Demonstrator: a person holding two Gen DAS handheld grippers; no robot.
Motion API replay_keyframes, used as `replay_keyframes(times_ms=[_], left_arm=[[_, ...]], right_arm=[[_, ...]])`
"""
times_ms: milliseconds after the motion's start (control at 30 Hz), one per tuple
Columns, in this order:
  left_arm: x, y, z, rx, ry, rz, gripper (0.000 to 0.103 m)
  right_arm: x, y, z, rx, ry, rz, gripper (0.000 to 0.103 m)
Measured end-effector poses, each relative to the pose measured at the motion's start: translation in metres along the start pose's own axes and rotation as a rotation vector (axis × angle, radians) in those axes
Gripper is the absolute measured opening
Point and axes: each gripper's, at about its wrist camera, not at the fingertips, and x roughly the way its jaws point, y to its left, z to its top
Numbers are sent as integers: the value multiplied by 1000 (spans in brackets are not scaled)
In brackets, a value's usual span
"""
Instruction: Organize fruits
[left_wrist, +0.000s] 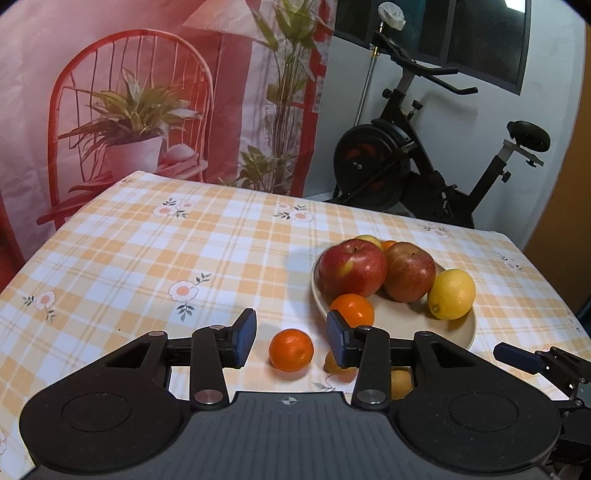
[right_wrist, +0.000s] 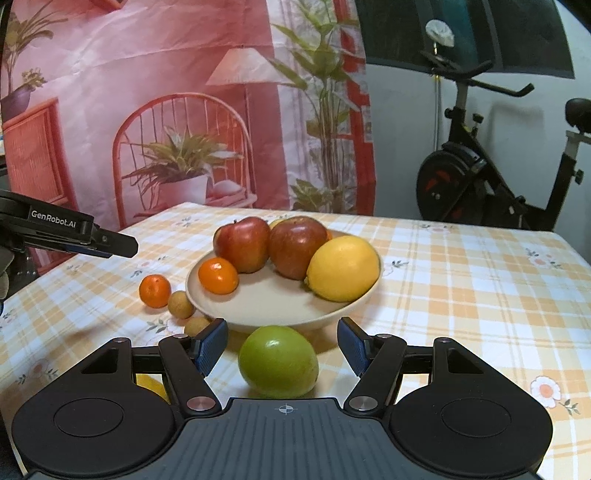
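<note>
A beige plate (right_wrist: 280, 314) holds two red apples (right_wrist: 243, 243), a lemon (right_wrist: 343, 267) and a mandarin (right_wrist: 218, 275). Another mandarin (left_wrist: 291, 350) lies on the checked cloth left of the plate (left_wrist: 461, 328). My left gripper (left_wrist: 291, 339) straddles it, open, with its blue pads clear of the fruit. Two small brown fruits (right_wrist: 181, 304) lie beside the plate. In front of the plate sits a green fruit (right_wrist: 278, 362) between the fingers of my right gripper (right_wrist: 282, 347), which is open with gaps on both sides. The left gripper's finger (right_wrist: 110, 245) shows at the left.
A yellow fruit (right_wrist: 151, 386) peeks out behind my right gripper's left linkage. The table (left_wrist: 147, 240) carries an orange-and-white checked cloth. A printed backdrop (left_wrist: 129, 110) hangs behind it, and an exercise bike (left_wrist: 424, 166) stands past the far right corner.
</note>
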Motion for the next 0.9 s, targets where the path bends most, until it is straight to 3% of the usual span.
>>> replay_keyframes(times_ms=[533,900], left_arm=[[7,-4,-11,10,47,-16,45],[11,-9,-17,33,68,-31,45]], right_arm=[[6,-4,0,6,58,35,63],[10,-5,-1,-3,95,78,55]])
